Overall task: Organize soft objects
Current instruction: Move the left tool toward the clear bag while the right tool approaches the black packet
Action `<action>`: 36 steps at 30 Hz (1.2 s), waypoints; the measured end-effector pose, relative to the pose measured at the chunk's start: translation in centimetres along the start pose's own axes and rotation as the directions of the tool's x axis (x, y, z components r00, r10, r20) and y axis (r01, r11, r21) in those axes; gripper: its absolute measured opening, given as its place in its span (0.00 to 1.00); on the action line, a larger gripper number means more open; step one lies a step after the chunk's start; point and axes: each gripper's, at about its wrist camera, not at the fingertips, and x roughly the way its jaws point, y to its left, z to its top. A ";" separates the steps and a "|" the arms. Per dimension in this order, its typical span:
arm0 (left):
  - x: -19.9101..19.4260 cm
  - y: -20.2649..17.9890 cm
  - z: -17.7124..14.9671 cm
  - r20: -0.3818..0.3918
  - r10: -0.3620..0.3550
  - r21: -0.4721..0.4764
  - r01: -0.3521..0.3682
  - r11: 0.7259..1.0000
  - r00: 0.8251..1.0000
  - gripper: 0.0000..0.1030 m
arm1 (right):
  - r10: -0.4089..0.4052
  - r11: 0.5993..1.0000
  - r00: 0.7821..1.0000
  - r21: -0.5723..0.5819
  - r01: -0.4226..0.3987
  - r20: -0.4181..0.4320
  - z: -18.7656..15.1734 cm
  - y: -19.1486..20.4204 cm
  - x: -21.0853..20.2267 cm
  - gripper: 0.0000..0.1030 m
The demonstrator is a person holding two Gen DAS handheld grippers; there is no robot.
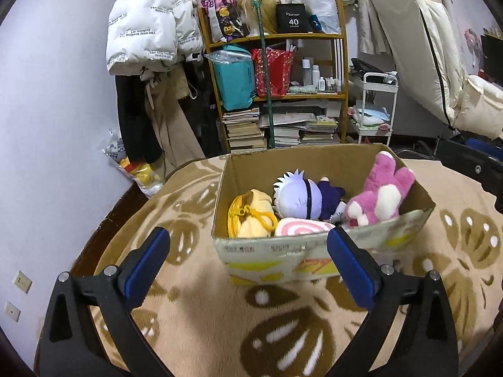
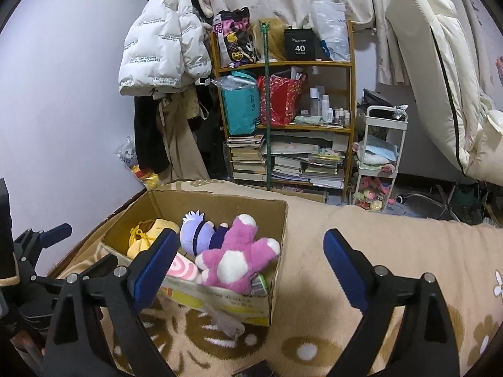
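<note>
An open cardboard box (image 1: 283, 251) stands on a beige patterned blanket (image 1: 204, 330). Inside lie a yellow plush (image 1: 251, 213), a white-haired doll (image 1: 298, 198), a pink swirl plush (image 1: 301, 227) and a pink-and-white plush (image 1: 380, 194). My left gripper (image 1: 248, 251) is open and empty, just in front of the box. In the right wrist view the box (image 2: 276, 282) sits lower left with the pink-and-white plush (image 2: 239, 260), the doll (image 2: 201, 232) and the yellow plush (image 2: 147, 235). My right gripper (image 2: 251, 257) is open and empty, above the box's right side.
A wooden shelf (image 1: 341, 62) with bags, bottles and stacked books stands behind the bed. A white jacket (image 1: 141, 25) hangs on the left wall. A white trolley (image 2: 383, 157) and a leaning mattress (image 2: 440, 78) are at the right. The left gripper (image 2: 41, 245) shows at the right view's left edge.
</note>
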 end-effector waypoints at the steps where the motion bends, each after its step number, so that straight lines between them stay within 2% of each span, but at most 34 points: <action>1: -0.3 0.0 -0.1 -0.003 0.000 0.005 0.000 1.000 1.000 0.96 | 0.004 1.000 1.000 0.005 -0.004 -0.006 -0.2 -0.1 -0.4 1.00; 4: -1.3 0.1 -0.2 -0.015 -0.013 0.006 0.013 1.000 1.000 0.96 | 0.030 0.999 0.999 0.011 -0.030 -0.038 -0.6 -0.4 -0.9 1.00; 17: -4.1 -0.1 -1.7 -0.087 -0.079 -0.015 0.078 0.997 0.993 0.96 | -0.012 0.999 0.990 -0.053 0.004 -0.138 -3.2 -0.1 -3.3 1.00; 24: -4.5 -1.3 -2.5 -0.103 -0.101 0.014 0.103 0.995 0.990 0.96 | -0.033 0.999 0.982 -0.047 0.025 -0.184 -4.1 -0.5 -3.5 1.00; 33: -2.8 -1.8 -3.0 -0.141 -0.137 -0.001 0.139 0.990 0.981 0.96 | -0.048 0.998 0.954 -0.044 0.037 -0.295 -5.5 -1.7 -1.4 1.00; 36: -2.2 -2.1 -3.1 -0.146 -0.148 0.002 0.150 0.989 0.978 0.96 | -0.048 0.998 0.936 -0.047 0.034 -0.348 -6.0 -2.0 -0.2 0.95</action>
